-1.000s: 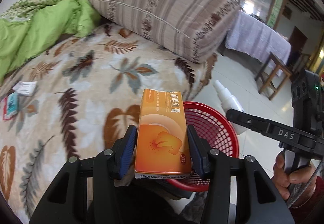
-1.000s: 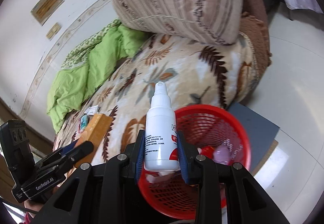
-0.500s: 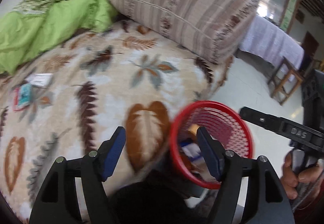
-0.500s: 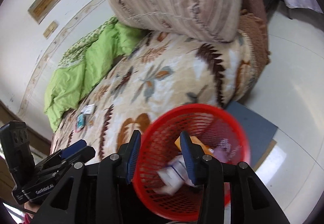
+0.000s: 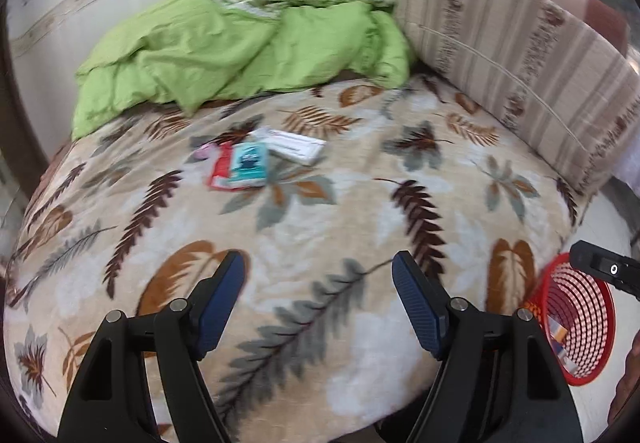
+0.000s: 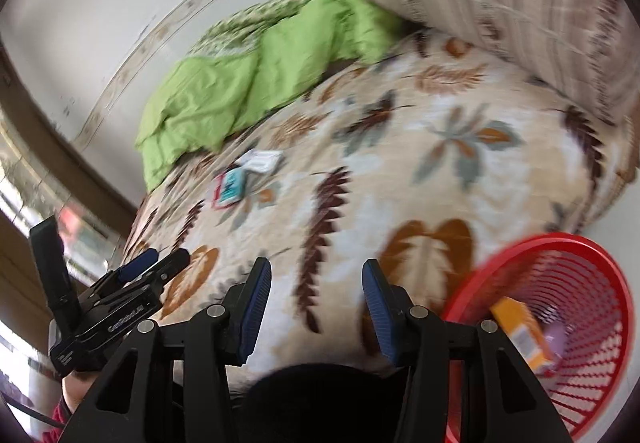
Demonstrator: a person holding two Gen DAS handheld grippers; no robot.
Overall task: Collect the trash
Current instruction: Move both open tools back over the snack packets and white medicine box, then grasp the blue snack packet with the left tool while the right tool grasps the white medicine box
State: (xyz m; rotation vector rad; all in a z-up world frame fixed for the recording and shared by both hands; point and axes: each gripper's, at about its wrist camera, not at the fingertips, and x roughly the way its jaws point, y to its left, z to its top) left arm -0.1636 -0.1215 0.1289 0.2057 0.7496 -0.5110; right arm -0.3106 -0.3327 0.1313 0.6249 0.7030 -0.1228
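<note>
orange box (image 6: 522, 335) in red basket (image 6: 592, 247)

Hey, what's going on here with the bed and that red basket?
A person is clearing trash off a bed with two hand-held tongs. Both the left tongs and right tongs are open and empty above the leaf-print blanket. An orange box lies in the red basket. A few small packets remain on the blanket.

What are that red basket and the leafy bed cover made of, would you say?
The red basket looks like moulded plastic: glossy rim, open mesh walls you can see through. The leafy bed cover seems a plush fleece blanket, matte and fuzzy, its printed leaf edges soft; motion blur leaves the pile uncertain.
</note>
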